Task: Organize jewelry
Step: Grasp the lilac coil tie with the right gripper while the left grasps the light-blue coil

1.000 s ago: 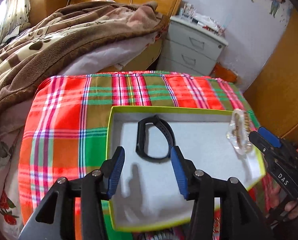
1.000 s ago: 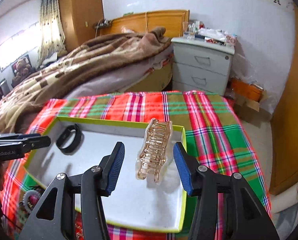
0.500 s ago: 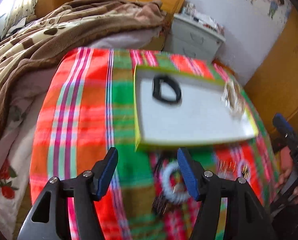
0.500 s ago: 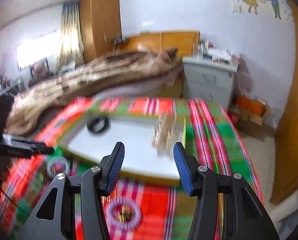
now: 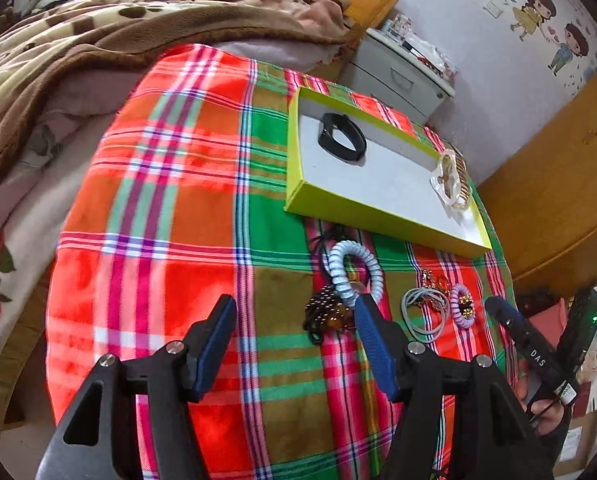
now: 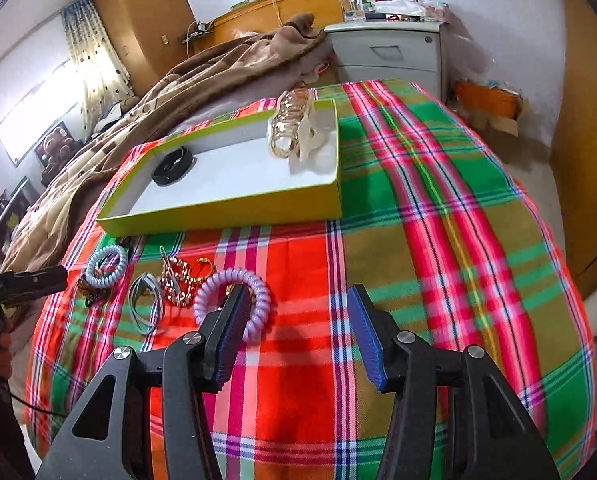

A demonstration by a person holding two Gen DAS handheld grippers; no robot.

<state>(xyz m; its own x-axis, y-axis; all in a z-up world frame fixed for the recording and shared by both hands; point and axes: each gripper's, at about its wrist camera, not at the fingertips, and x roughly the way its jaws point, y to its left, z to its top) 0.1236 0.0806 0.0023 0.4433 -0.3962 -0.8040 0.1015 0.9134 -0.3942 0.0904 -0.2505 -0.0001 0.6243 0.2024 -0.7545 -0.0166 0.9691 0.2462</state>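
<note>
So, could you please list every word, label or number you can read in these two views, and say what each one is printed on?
"DAS": white letters on the black finger of the right gripper, seen from the left wrist.
White lettering on the left gripper, at the right-wrist view's left edge: too blurred to read.
Items on the bedside cabinet: any labels are too small to read.
Cartoon wall sticker: no readable words.

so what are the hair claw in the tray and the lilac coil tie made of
Gold-toothed clear hair claw: looks like glossy see-through plastic with metallic gold teeth, perhaps only coated. Lilac spiral coil hair tie: smooth, slightly shiny plastic cord, probably stretchy.
</note>
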